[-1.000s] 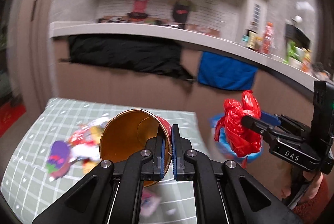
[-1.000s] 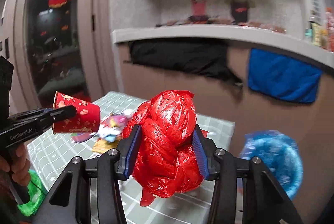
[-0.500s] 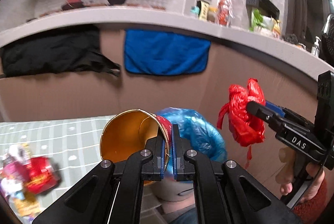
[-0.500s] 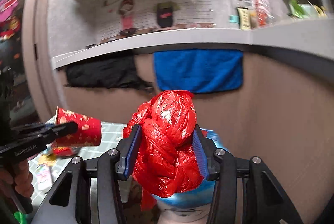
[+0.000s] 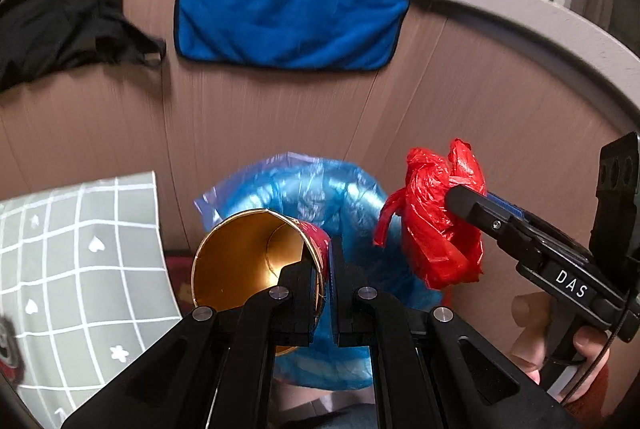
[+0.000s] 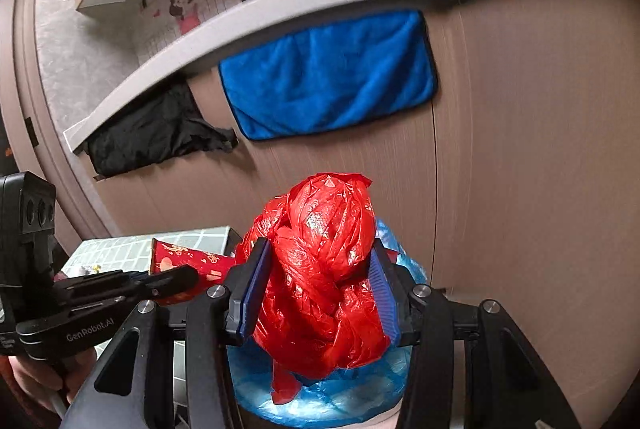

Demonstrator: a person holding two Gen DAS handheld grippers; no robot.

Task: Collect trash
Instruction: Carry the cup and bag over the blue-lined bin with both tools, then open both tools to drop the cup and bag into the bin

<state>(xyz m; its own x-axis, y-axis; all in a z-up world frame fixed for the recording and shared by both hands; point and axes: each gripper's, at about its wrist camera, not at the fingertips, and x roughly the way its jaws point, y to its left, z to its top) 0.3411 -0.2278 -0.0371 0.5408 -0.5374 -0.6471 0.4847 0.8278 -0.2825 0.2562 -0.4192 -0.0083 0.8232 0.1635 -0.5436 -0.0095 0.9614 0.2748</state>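
Now left claw pinches the paper cup's rim, right claw squeezes red bag above blue-lined bin.

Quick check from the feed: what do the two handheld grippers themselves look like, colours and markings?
Both are matte black with silver screws and blue pads. The right gripper reads "DAS" in white, with a thin black cable by the hand and a reddish sleeve. The left gripper reads "GenRobot.AI".
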